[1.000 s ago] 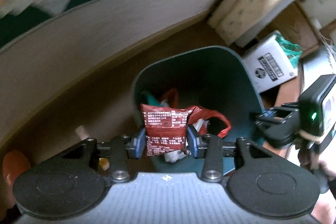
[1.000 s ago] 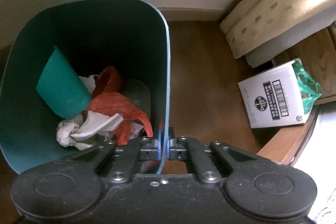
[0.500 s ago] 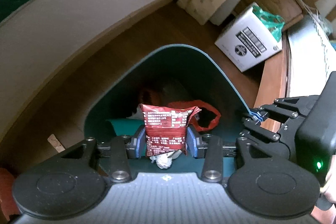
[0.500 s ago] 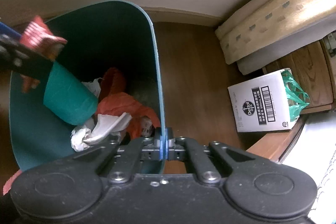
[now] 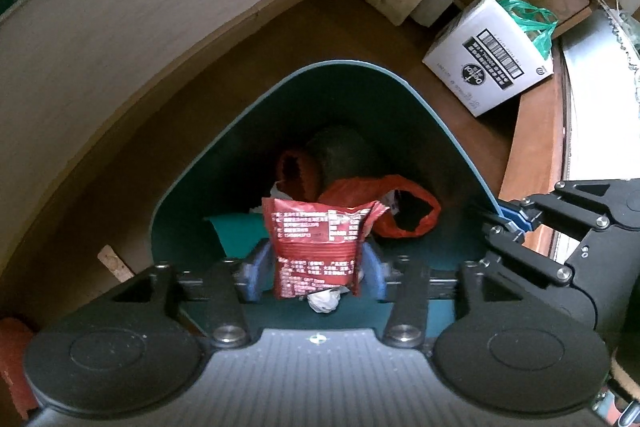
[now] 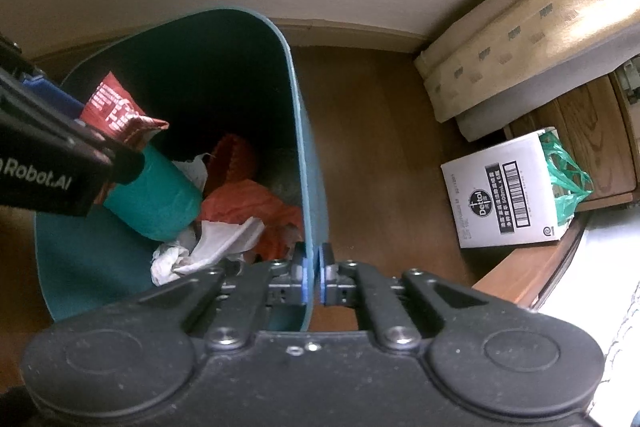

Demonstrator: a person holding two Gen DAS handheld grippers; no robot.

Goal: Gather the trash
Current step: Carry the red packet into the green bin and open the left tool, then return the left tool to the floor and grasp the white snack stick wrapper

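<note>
Left tool (image 5: 316, 269): clamped on red snack wrapper (image 5: 318, 247), held over the open teal bin (image 5: 448, 143). Right tool (image 6: 314, 277): pinched together on bin's rim. Bin contents: orange bag (image 6: 256, 203), crumpled tissue (image 6: 208, 247), teal cup (image 6: 156, 199)

A white carton (image 6: 506, 193) holding a green bag (image 6: 566, 177) sits on the wooden floor (image 6: 384, 155) — near a patterned mattress (image 6: 532, 31).

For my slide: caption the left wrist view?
Left tool holds red snack wrapper over teal plastic bin.
</note>
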